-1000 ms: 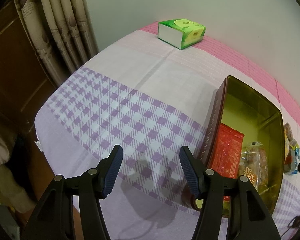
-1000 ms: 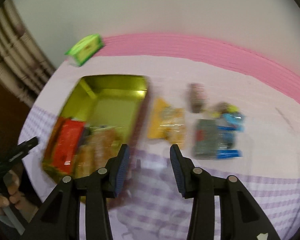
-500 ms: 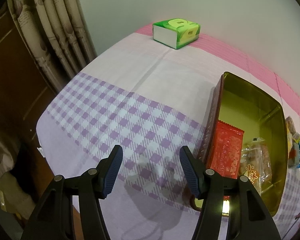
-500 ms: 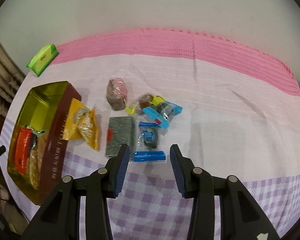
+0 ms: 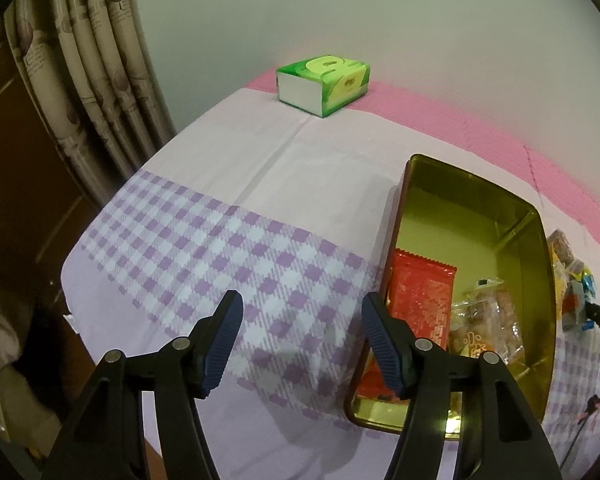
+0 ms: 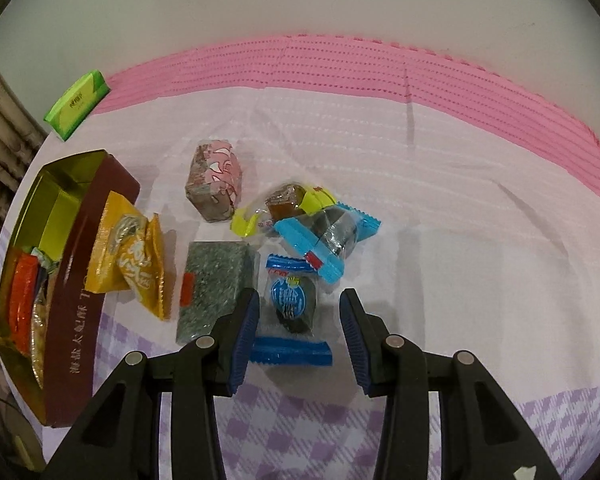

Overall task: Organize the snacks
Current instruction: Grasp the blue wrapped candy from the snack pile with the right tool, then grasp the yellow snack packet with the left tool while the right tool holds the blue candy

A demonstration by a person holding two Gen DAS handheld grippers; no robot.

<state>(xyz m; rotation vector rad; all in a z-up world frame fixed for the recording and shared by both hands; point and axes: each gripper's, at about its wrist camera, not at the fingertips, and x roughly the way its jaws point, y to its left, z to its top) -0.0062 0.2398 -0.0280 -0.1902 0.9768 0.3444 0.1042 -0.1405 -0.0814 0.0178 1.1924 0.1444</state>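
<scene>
Left claw (image 5: 302, 340): I see it spreading, empty, above the checked cloth beside the tin (image 5: 536, 216).
Right claw (image 6: 299, 334): released, empty, over the blue-wrapped candy (image 6: 292, 300).
Loose snacks: near the worktop's (image 6: 440, 200) middle, beside the tin (image 6: 80, 320).

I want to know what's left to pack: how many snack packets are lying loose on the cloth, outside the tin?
6: yellow packet leaning on the tin, pink-brown block, grey-green block, yellow-ended candy, blue-ended packet, blue candy. Others may hide beneath.

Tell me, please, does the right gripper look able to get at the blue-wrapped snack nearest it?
Probably yes: the right gripper hangs open right over the blue-wrapped snack, nothing covers it, though the grey-green packet lies close beside.
</scene>
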